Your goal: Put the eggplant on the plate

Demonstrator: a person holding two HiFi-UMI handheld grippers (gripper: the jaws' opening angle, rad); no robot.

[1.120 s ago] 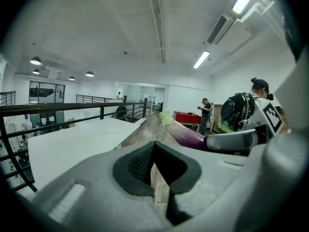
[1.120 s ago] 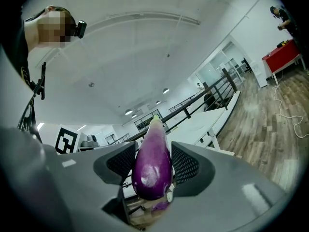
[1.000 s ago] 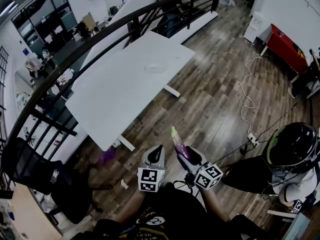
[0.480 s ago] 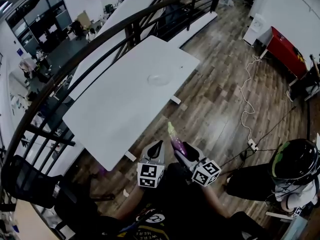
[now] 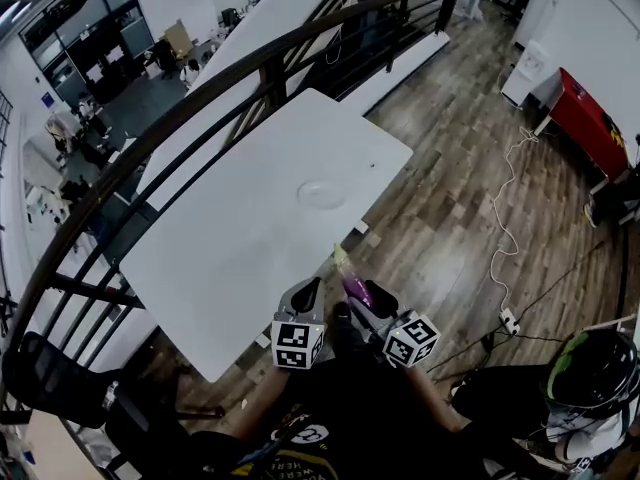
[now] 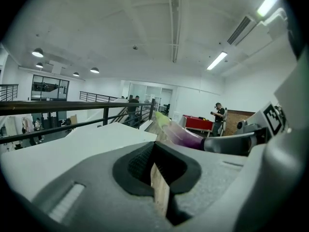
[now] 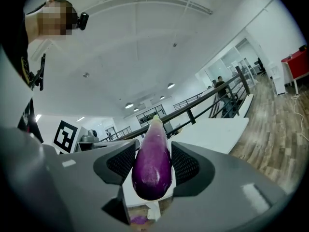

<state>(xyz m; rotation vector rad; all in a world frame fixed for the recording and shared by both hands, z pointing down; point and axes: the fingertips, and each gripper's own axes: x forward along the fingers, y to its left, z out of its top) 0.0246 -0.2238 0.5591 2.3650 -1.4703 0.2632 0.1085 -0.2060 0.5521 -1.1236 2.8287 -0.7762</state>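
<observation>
Presently, right claw [image 7: 152, 175]: is clenching the eggplant [image 7: 153, 151], with its two dark jaws pressing on the purple body from either side.
Eggplant: is lying lengthwise between the right claw's jaws. Its fat, rounded end is sitting back toward the claw's body, and its pale green tip is sticking out forward past the jaw tips. In the head view it [image 5: 351, 282] is pointing up and away from the right claw [image 5: 372, 301] and hanging over the wooden floor [image 5: 450, 198].
Left claw [image 6: 158, 173]: is pressing its jaws together on nothing. In the head view it [image 5: 308, 293] is hovering just beside the right claw, on that claw's left.
Plate [image 5: 321, 192]: is sitting on the tabletop [image 5: 240, 238], ahead of both claws and well apart from them, out beyond the eggplant's tip.
Tabletop: white, is stretching ahead and to the left of the claws, with its near edge running close in front of the left claw's jaw tips.
Railing [image 5: 180, 118]: dark, is curving along the tabletop's far side, well beyond both claws.
</observation>
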